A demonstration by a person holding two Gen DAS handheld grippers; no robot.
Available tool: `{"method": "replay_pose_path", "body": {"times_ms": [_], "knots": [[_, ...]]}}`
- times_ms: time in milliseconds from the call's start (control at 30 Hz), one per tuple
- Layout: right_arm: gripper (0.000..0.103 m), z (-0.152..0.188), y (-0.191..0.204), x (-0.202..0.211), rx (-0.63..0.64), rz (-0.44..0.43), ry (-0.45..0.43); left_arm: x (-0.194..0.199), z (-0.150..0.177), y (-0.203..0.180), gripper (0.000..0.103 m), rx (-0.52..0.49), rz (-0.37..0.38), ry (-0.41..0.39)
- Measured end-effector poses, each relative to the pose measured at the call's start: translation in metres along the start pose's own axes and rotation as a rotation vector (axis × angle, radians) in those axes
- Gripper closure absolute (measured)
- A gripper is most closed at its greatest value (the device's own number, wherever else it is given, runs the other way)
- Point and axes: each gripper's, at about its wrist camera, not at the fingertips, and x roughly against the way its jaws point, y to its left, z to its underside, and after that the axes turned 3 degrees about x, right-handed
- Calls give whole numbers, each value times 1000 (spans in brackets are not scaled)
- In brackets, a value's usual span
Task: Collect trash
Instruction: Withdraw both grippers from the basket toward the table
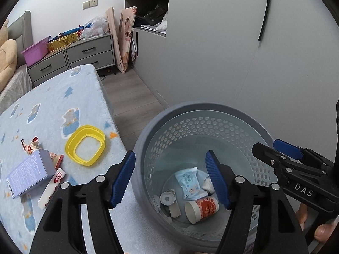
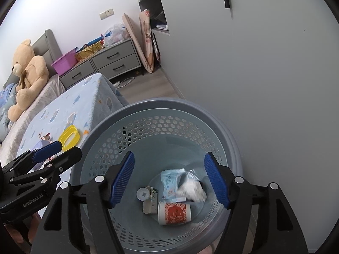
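Note:
A grey perforated trash bin (image 1: 148,139) (image 2: 224,127) stands beside the bed. Inside lie a red-and-white paper cup (image 1: 202,209) (image 2: 174,210), a light blue wipes packet (image 1: 189,183) (image 2: 169,183), a crumpled white tissue (image 2: 192,189) and small scraps. My left gripper (image 1: 171,180) is open and empty, straddling the bin's near left rim. My right gripper (image 2: 169,178) is open and empty above the bin's mouth. On the bed lie a yellow ring-shaped lid (image 1: 85,145), a lilac box (image 1: 29,173) and snack wrappers (image 1: 54,180).
The bed has a blue patterned blanket (image 1: 53,105). A grey wardrobe wall (image 1: 233,53) stands right of the bin. Grey drawers (image 1: 89,55) with clutter stand at the back. A teddy bear (image 2: 27,72) sits on the bed.

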Motion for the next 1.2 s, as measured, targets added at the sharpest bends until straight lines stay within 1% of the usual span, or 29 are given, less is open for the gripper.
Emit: {"method": "replay_pose_path", "body": {"times_ms": [367, 667, 1000, 1200], "knots": [[36, 0, 3, 0, 7, -3, 5, 6, 1, 7, 37, 14, -11, -3], [36, 2, 14, 0, 29, -3, 5, 18, 6, 22, 37, 43, -28, -10], [35, 6, 30, 2, 55, -4, 11, 38, 23, 57, 37, 93, -73, -4], [35, 14, 53, 9, 104, 17, -1, 53, 38, 90, 37, 129, -110, -2]]}}
